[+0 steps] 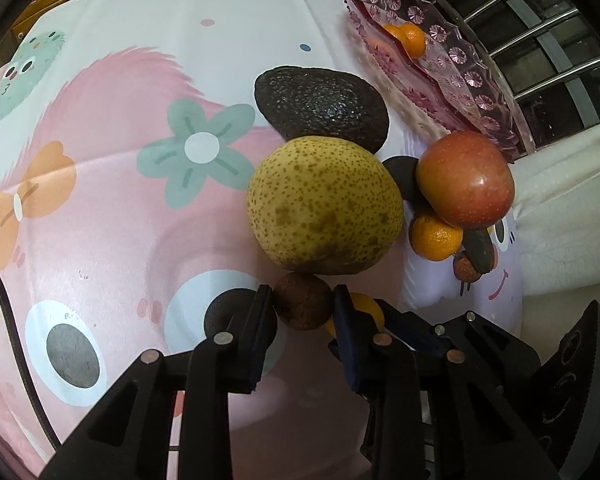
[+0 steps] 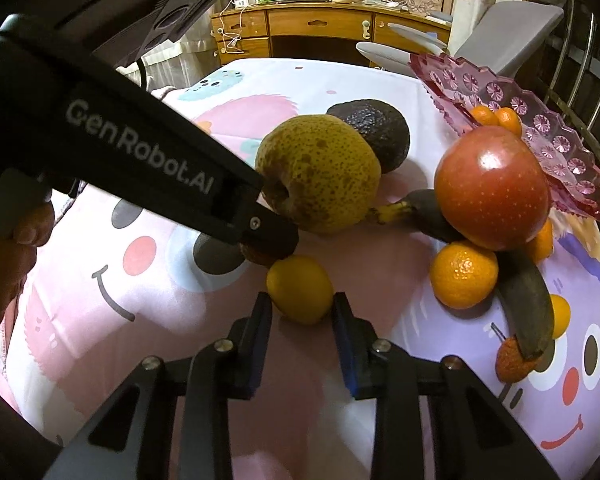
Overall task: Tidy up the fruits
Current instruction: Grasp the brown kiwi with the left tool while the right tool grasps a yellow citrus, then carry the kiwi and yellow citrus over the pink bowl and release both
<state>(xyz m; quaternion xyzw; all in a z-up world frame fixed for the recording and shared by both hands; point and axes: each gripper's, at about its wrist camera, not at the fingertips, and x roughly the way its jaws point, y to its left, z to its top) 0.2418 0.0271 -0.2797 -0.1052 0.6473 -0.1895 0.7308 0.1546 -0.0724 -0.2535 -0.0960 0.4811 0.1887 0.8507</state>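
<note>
From your left wrist, the small orange fruit (image 1: 366,306) shows only as a sliver behind the right gripper's fingers, and the banana (image 1: 404,178) only as dark patches behind the apple (image 1: 466,178). From your right wrist, the left gripper's tip covers most of the small brown fruit (image 2: 256,255); the desk (image 2: 340,420) runs off the lower edge.

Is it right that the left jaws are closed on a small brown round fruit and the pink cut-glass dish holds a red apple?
Not quite. The pink cut-glass dish holds small orange fruits, as the left wrist view shows; the red apple lies on the cloth. The small brown round fruit claim stands.
</note>
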